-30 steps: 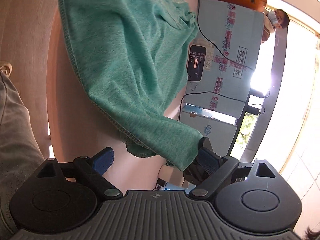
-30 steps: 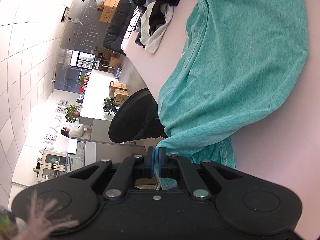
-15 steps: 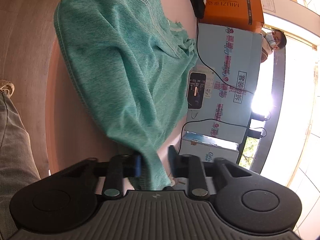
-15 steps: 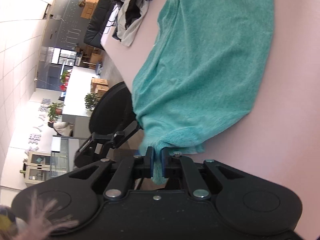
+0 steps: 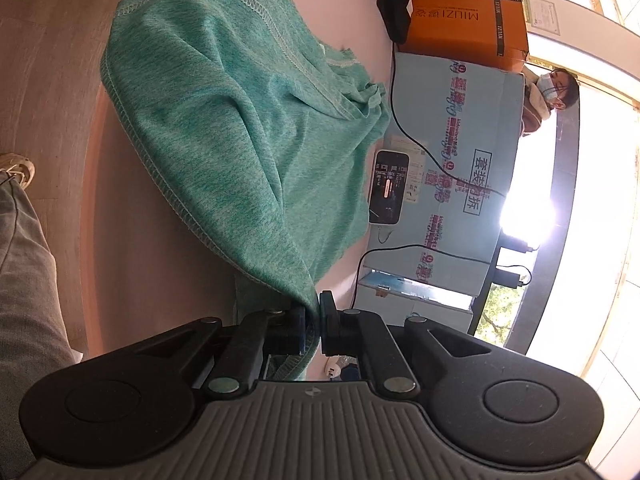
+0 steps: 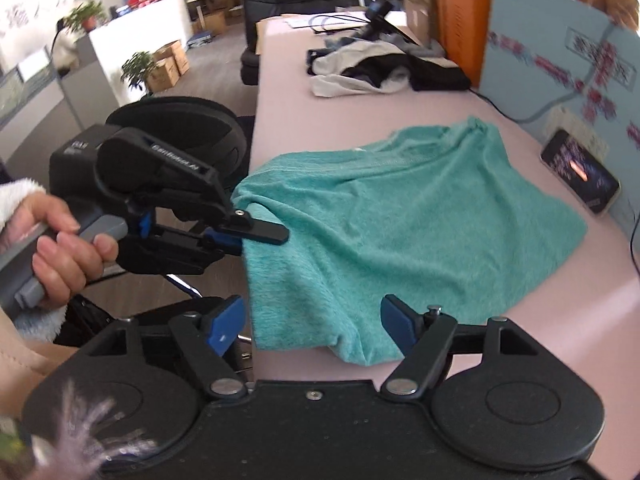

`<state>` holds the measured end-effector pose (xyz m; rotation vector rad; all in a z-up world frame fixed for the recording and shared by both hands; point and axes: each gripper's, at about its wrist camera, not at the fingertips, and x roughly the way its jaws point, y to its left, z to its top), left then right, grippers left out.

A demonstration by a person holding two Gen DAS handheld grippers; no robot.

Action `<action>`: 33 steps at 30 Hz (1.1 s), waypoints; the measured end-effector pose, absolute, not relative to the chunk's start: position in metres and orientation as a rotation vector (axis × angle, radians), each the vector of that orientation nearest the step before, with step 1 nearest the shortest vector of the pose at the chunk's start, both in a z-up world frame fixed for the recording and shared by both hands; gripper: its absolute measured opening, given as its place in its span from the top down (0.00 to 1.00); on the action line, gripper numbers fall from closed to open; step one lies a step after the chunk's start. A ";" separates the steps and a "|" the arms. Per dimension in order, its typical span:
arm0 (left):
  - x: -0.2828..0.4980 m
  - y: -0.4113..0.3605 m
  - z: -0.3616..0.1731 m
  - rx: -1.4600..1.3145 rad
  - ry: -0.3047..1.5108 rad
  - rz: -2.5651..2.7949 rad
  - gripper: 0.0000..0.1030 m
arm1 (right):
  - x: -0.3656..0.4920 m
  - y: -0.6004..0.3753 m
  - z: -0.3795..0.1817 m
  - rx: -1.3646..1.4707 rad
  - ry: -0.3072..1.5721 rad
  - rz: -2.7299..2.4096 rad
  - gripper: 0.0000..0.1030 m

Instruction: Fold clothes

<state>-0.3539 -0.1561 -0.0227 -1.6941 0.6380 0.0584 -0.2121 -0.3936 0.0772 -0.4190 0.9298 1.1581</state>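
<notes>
Left gripper (image 5: 314, 322): jaws clenched on a corner of the teal garment (image 5: 248, 128), with the cloth pinched between the blue pads and rising taut from the grip; the right wrist view confirms this, showing the left gripper (image 6: 256, 236) at the table edge, held in a hand (image 6: 60, 252), with the fabric drawn up to a peak there. The garment lies spread and rumpled on the pink table (image 6: 332, 120), one side draped over the near edge. Further right, a phone (image 6: 580, 172) stands propped against a pale blue box (image 6: 560, 80), and a heap of other clothes (image 6: 380, 68) sits further back. Right gripper (image 6: 312, 326): jaws released, standing wide apart, the near hem lying between them but not clamped. Judgement: a fold is in progress, one corner secured. The next move calls for the right jaws to close on the near hem so both corners travel together across the cloth
</notes>
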 end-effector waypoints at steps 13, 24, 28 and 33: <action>-0.345 -0.161 -0.024 -1.716 0.606 0.013 0.94 | -0.252 -0.343 0.072 -0.892 0.612 1.168 0.56; -0.369 -0.157 -0.036 -1.696 0.656 0.096 0.84 | -0.257 -0.350 0.062 -0.955 0.614 1.286 0.53; -0.384 -0.154 -0.044 -1.701 0.657 0.148 0.83 | -0.258 -0.352 0.058 -0.974 0.622 1.329 0.53; -0.390 -0.153 -0.043 -1.662 0.662 0.163 0.69 | -0.260 -0.352 0.058 -0.974 0.627 1.336 0.53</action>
